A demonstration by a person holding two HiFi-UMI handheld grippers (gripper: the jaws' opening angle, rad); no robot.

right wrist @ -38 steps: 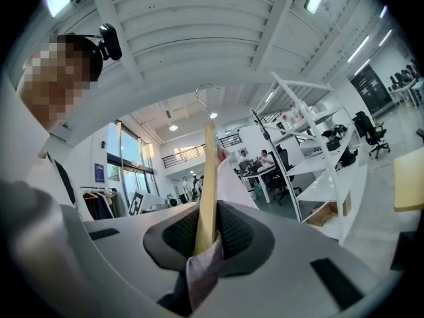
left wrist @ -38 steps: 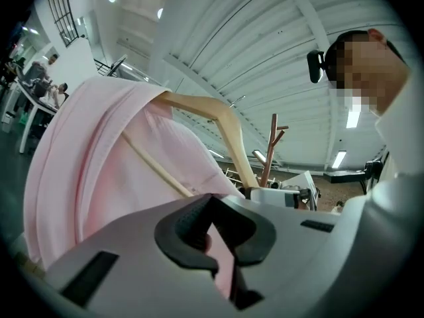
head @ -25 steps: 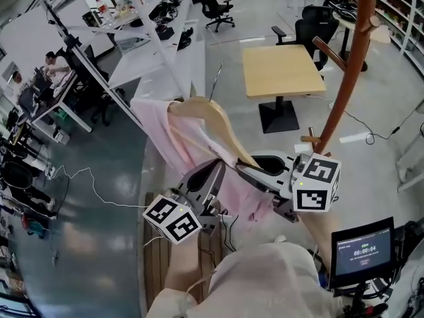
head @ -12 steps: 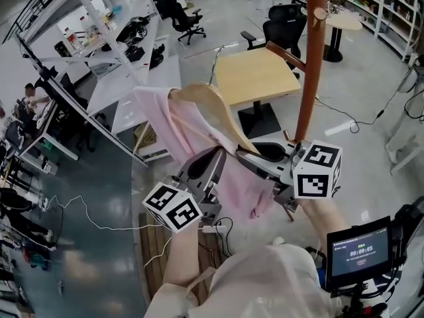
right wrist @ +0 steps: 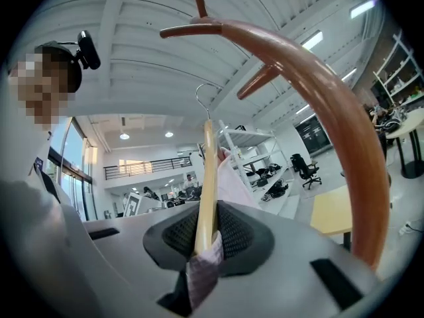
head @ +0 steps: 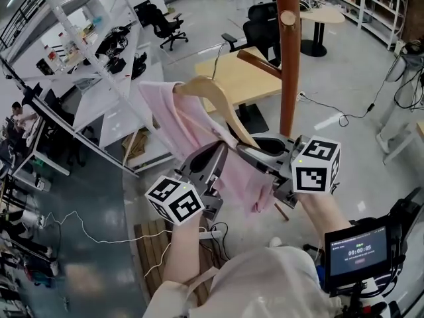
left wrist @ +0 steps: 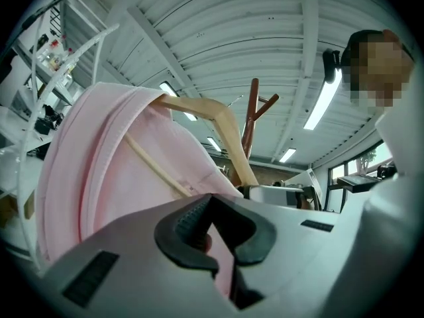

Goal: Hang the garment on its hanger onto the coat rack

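Note:
A pink garment [head: 199,134] drapes over a pale wooden hanger [head: 215,98] with a thin metal hook [head: 216,57], held up at the middle of the head view. My left gripper [head: 211,164] is shut on the garment's cloth [left wrist: 126,177] below the hanger. My right gripper [head: 255,152] is shut on the hanger's right arm [right wrist: 207,184] together with some cloth. The brown wooden coat rack [head: 287,52] stands just right of the hanger, its pegs [head: 260,63] sticking out toward it. In the right gripper view the rack's pole [right wrist: 331,105] arches overhead with pegs [right wrist: 255,81].
A square wooden table [head: 245,78] stands behind the rack, with office chairs [head: 262,28] beyond. White desks and shelving [head: 99,78] run along the left. A wooden pallet [head: 149,244] and cables lie on the floor near my feet. A timer screen [head: 358,250] sits at lower right.
The view has closed in on the coat rack, which now stands nearer and more upright beside the hanger. Both grippers keep their hold on hanger and garment.

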